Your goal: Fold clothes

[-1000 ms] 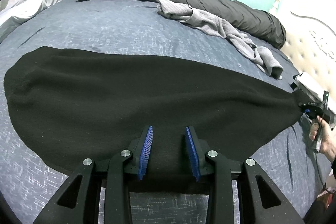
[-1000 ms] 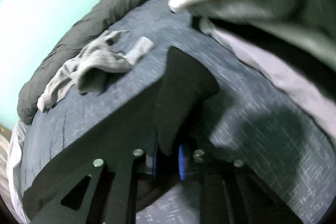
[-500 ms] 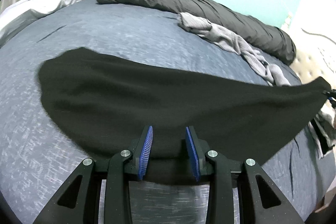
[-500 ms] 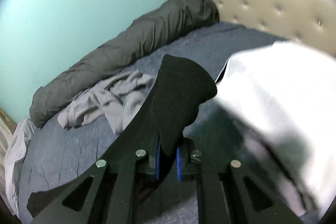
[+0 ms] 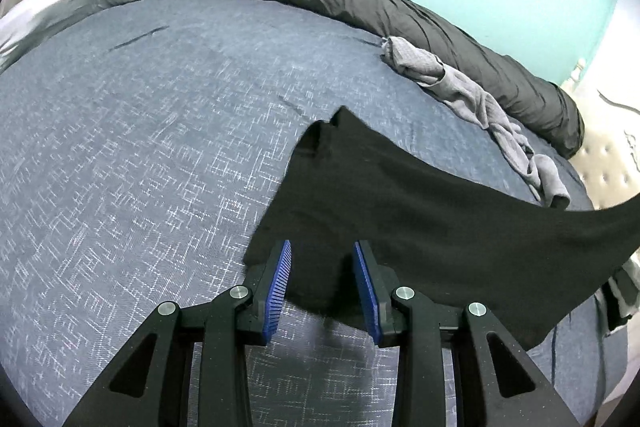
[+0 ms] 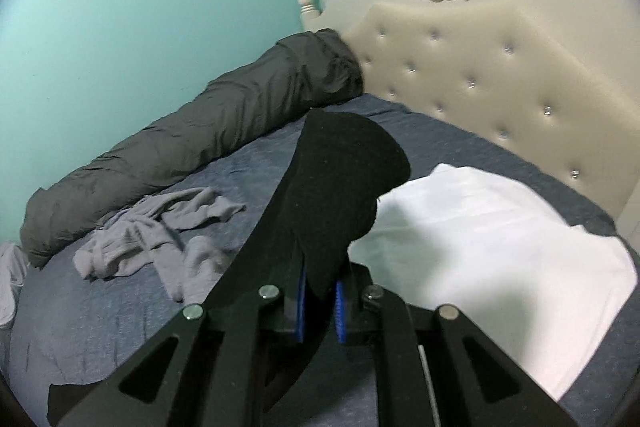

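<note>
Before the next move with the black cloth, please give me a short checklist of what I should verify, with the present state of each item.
1. Right gripper holds the black cloth: ok, its fingers are closed on a corner that sticks up above them.
2. Left gripper holds the cloth: cannot tell, the cloth lies between its fingers, but a gap shows beside the blue pads.
3. Cloth lifted off the bed cover: ok at the right end; whether the left tip rests on the cover, cannot tell.
4. Cloth free of folds: not ok, the left tip is bunched.
5. Grey garment clear of the cloth: ok, apart, near the dark rolled duvet.
6. White fabric clear: cannot tell.
</note>
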Action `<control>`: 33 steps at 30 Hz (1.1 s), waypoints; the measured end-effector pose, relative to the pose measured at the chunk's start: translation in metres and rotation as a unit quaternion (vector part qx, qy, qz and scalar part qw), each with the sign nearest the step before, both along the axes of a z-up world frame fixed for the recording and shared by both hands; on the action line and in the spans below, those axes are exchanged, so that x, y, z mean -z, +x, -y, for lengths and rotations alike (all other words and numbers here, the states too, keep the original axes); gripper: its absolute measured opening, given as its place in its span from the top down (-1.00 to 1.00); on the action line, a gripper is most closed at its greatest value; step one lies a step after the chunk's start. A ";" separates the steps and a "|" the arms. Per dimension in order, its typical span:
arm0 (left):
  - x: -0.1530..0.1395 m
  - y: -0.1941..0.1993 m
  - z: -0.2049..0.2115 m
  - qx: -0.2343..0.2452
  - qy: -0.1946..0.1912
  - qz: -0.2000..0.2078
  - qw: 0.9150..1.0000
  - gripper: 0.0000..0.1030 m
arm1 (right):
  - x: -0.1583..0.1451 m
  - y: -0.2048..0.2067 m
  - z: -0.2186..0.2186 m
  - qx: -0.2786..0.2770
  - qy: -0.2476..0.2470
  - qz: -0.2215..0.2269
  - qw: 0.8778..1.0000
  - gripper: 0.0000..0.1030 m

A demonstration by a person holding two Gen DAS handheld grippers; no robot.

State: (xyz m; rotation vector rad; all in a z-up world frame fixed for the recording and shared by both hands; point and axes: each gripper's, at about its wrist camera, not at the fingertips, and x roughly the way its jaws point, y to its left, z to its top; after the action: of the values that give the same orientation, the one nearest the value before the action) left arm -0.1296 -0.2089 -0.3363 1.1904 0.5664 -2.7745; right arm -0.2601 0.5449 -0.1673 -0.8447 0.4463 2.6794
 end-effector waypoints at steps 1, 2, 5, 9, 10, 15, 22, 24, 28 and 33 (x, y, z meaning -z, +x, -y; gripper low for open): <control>0.001 -0.001 0.000 -0.001 0.001 0.003 1.000 0.31 | 0.002 0.000 0.000 -0.002 0.001 0.003 1.000 0.80; 0.002 -0.002 0.001 -0.001 0.002 0.005 1.000 0.31 | 0.004 -0.001 0.002 -0.006 0.002 0.006 1.000 0.80; 0.003 -0.002 0.002 -0.003 0.004 0.004 1.000 0.31 | 0.011 -0.005 0.010 -0.021 0.004 0.012 1.000 0.80; -0.006 -0.003 0.007 -0.015 -0.001 -0.017 1.000 0.03 | 0.020 -0.011 0.019 -0.033 0.007 0.025 0.999 0.80; -0.009 -0.004 0.009 -0.017 0.002 -0.023 1.000 -0.06 | 0.021 -0.012 0.020 -0.035 0.008 0.028 0.999 0.80; -0.003 -0.021 -0.001 0.005 -0.015 -0.007 1.000 -0.25 | 0.029 -0.015 0.022 -0.036 0.009 0.038 0.999 0.80; 0.013 -0.034 0.002 0.013 -0.008 0.010 1.000 -0.11 | 0.031 -0.015 0.025 -0.043 0.015 0.045 0.998 0.80; 0.015 -0.034 0.005 0.015 0.002 0.010 1.000 0.46 | 0.030 -0.016 0.026 -0.046 0.017 0.044 0.998 0.80; 0.012 -0.030 0.007 0.024 0.007 0.005 1.000 0.74 | 0.024 -0.016 0.029 -0.047 0.020 0.042 0.998 0.80; 0.012 -0.022 0.025 0.005 0.028 0.002 1.000 0.78 | 0.012 -0.018 0.038 -0.055 0.032 0.040 0.997 0.80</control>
State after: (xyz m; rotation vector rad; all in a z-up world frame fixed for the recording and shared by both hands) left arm -0.1511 -0.2336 -0.3478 1.2135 0.6429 -2.7809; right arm -0.2784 0.5071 -0.1797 -0.9788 0.3012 2.7305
